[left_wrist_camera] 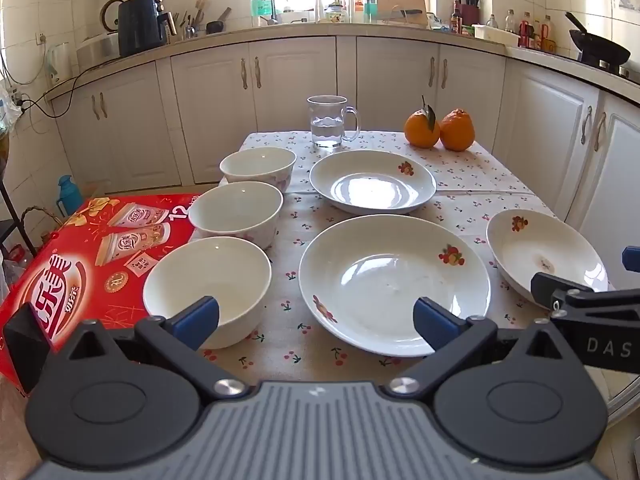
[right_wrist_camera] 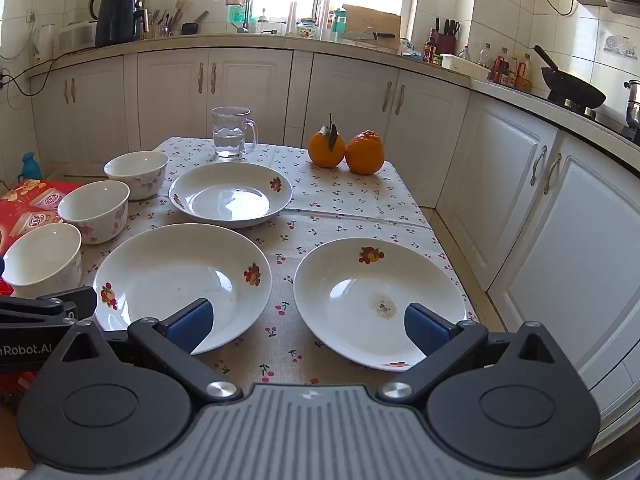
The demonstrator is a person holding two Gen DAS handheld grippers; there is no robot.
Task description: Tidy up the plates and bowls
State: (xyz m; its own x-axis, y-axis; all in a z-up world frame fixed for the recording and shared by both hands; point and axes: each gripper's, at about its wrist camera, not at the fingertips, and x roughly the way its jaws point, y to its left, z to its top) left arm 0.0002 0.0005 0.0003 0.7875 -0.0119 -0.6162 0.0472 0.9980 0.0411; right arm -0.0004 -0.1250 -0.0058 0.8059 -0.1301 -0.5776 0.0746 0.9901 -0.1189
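Three white plates are sitting spread out on the cherry-print tablecloth [right_wrist_camera: 344,208]: the near-left plate [right_wrist_camera: 180,284] and the near-right plate [right_wrist_camera: 376,300] are lying side by side at the front with a strip of cloth showing between them, and the far plate [right_wrist_camera: 230,194] is sitting behind them toward the middle. The near-right plate is showing a small dark smudge in its well. Down the left edge of the table, three bowls are lining up front to back: near bowl [left_wrist_camera: 208,284], middle bowl [left_wrist_camera: 236,212], far bowl [left_wrist_camera: 258,168], all upright and close to one another.

The left gripper [left_wrist_camera: 316,318] is hovering with its blue pads spread wide, gripping nothing, sitting low in front of the near bowl and the near-left plate. The right gripper [right_wrist_camera: 308,322] is doing the same, fingers wide apart and empty, in front of the two near plates.

Further back, a glass mug [right_wrist_camera: 230,132] with water in it is standing at the far edge, with two oranges [right_wrist_camera: 346,150] touching each other to its right. A red carton [left_wrist_camera: 80,264] is sitting just left of the table.
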